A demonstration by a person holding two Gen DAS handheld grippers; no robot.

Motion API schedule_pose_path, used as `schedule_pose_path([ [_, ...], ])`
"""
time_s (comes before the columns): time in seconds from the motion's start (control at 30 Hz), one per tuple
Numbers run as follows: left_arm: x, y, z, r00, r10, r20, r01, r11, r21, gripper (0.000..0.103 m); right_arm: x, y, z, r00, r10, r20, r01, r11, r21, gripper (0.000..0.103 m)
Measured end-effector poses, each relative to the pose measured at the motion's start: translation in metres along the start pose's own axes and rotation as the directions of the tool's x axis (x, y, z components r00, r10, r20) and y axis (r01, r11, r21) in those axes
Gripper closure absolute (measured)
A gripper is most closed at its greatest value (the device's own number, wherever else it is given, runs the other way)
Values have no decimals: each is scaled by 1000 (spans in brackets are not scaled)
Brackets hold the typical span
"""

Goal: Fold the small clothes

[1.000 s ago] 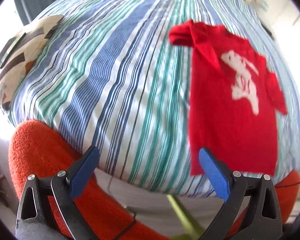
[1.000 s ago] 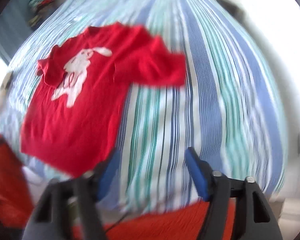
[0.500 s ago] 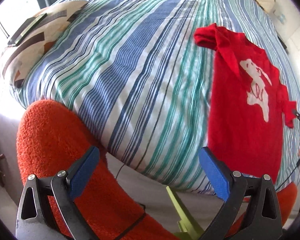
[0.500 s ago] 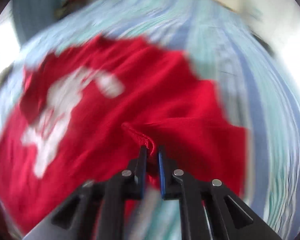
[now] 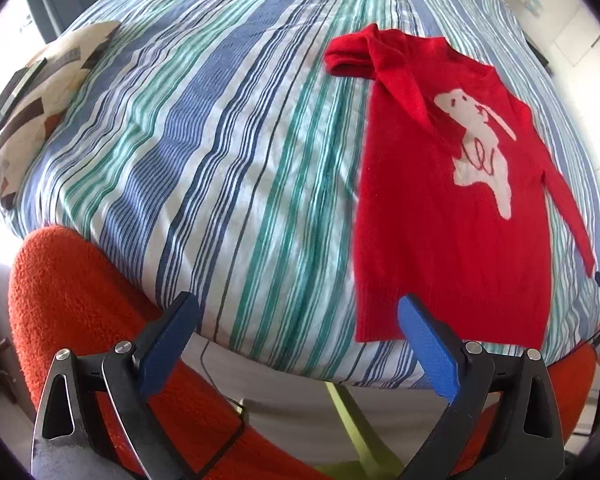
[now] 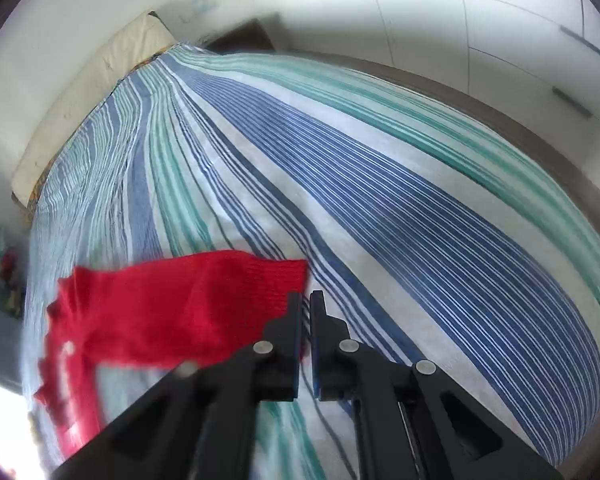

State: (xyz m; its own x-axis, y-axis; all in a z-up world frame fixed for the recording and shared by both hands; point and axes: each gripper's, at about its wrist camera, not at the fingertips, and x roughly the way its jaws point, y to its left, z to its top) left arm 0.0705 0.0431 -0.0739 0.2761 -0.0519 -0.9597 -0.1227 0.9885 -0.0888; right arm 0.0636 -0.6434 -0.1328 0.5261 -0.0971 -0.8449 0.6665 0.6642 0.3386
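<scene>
Spreading a red sweater [image 5: 452,216] flat on the striped bed [image 5: 204,152] before folding.

Left wrist view: the left hand-held gripper [image 5: 296,344] is hovering released over the bed's near edge, while the sweater is lying face up beside that edge, one sleeve bunched.
Right wrist view: the right hand-held gripper [image 6: 305,304] is clenched, apparently pinching the sleeve cuff [image 6: 276,284], likely pulling it straight.

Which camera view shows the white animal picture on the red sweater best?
The left wrist view: the red sweater lies spread on the striped bed, its white animal picture fully visible. The right wrist view shows only a blurred sleeve by the right hand-held gripper.
</scene>
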Motion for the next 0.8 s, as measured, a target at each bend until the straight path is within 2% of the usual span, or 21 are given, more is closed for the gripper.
schedule_pose_path([
  [0.13,2,4,-3,1000,5,-15,-5,1000,-15,3,-4,-14,2,999,35,15,-36,998,61,99],
  [0.2,2,7,-4,1000,5,-12,-5,1000,-31,3,-3,-18,0,996,88,1,-88,992,92,97],
  [0.23,1,9,-3,1000,3,-11,-4,999,-40,3,-2,-21,-1,993,120,-4,-119,985,128,89],
  [0.27,1,10,-4,1000,1,-11,-1,999,-47,3,1,-24,-2,988,152,-17,-147,973,177,74],
  [0.3,2,11,-3,1000,-2,-12,1,999,-53,3,3,-27,-6,979,199,-40,-184,954,235,69],
  [0.4,5,10,-3,1000,-9,-22,8,998,-57,3,18,-21,-23,940,309,-147,-239,901,362,68],
  [0.43,7,8,-3,1000,-13,-29,11,998,-55,3,24,-16,-28,930,330,-163,-247,888,387,63],
  [0.47,9,7,-3,999,-17,-36,16,998,-53,3,29,-12,-31,931,328,-163,-242,885,397,56],
  [0.53,12,4,-3,998,-28,-48,26,999,-47,3,39,-10,-33,945,303,-127,-226,880,418,52],
  [0.6,12,4,-4,999,-25,-48,23,999,-43,3,52,-8,-33,951,299,-73,-236,862,448,54],
  [0.63,11,6,-4,999,-21,-44,19,999,-43,3,55,-8,-33,955,292,-55,-238,863,445,70],
  [0.67,10,8,-5,999,-16,-40,14,999,-46,3,54,-7,-33,967,253,-41,-212,880,425,98],
  [0.73,9,17,-6,999,-4,-34,1,998,-67,3,42,-8,-31,985,172,8,-163,912,377,98],
  [0.8,11,24,-7,999,-1,-41,-2,996,-90,3,27,-9,-30,997,60,51,-74,943,324,98],
])
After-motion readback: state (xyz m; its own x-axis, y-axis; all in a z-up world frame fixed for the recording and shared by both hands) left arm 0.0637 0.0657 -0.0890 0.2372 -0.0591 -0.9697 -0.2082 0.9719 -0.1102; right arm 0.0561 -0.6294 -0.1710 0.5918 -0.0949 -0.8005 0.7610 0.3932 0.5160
